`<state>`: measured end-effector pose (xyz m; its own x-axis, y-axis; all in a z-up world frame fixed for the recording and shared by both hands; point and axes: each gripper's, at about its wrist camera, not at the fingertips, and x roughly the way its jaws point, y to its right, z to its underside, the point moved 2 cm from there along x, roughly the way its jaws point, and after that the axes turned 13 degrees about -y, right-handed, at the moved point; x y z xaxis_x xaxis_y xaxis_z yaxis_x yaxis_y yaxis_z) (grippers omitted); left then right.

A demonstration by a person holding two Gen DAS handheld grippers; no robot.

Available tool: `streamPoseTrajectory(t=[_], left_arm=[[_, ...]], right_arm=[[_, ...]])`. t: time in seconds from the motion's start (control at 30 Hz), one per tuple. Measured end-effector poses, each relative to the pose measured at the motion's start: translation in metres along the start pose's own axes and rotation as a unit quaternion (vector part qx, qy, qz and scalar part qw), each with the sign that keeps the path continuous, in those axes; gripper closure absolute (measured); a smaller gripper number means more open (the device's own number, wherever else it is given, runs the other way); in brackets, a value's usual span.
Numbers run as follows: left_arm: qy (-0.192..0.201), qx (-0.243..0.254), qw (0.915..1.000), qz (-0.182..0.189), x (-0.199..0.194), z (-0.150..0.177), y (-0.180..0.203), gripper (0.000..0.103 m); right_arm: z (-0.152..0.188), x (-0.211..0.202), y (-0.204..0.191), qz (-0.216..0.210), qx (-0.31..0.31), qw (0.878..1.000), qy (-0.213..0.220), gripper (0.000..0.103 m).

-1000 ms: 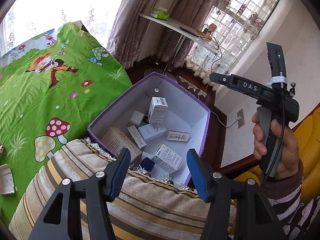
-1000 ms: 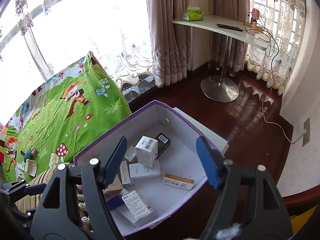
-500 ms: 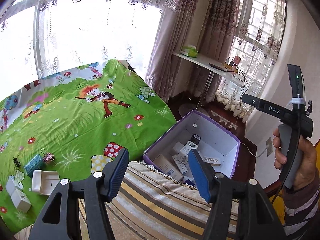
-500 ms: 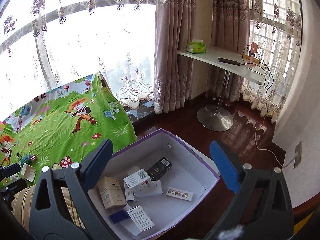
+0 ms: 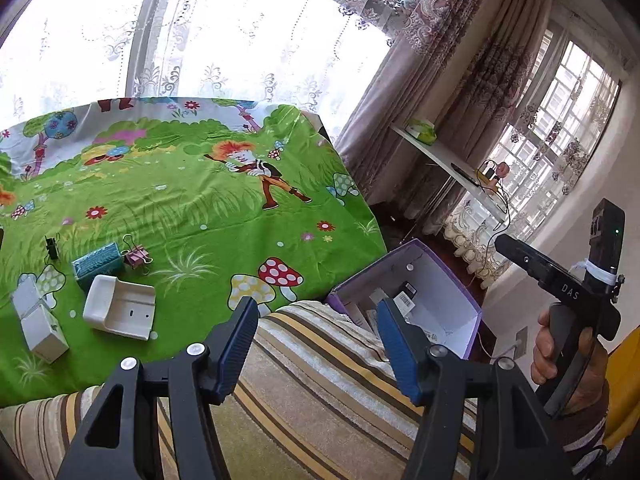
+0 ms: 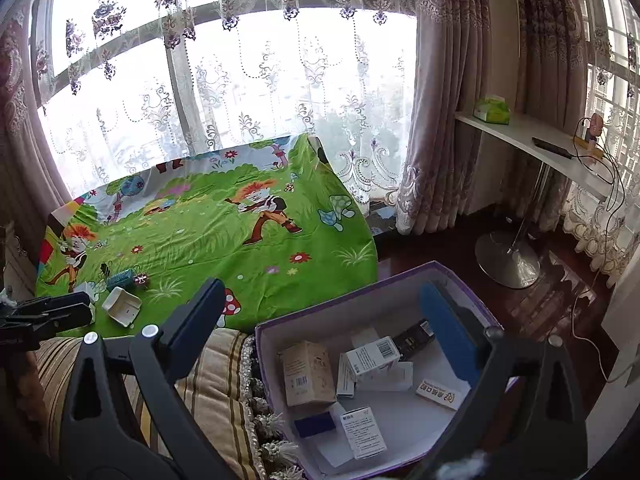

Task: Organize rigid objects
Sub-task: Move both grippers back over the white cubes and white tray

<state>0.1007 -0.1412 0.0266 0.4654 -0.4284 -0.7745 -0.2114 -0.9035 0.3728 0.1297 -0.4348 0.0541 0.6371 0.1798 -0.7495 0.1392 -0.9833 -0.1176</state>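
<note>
Bright lace-curtained windows, mauve drapes, white shelf-table, dark wood floor

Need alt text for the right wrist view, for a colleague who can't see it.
The right gripper, empty, fingers wide apart, hangs above a purple-edged box holding several small cartons. Behind it, a green cartoon cloth carries a white tray, a teal box and a binder clip.
</note>
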Motion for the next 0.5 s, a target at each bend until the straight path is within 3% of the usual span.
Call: streamPoseTrajectory(t=[0.2, 0.5], left_arm=[[0.013, -0.070, 0.9970, -0.032, -0.019, 0.012, -0.052, 0.040], [0.016, -0.155, 0.9850, -0.074, -0.043, 0.036, -0.120, 0.040]], right_arm=[[0.001, 0.010, -0.026, -0.027, -0.019, 0.999, -0.020, 0.004], [0.005, 0.031, -0.068, -0.063, -0.044, 0.995, -0.061, 0.004]])
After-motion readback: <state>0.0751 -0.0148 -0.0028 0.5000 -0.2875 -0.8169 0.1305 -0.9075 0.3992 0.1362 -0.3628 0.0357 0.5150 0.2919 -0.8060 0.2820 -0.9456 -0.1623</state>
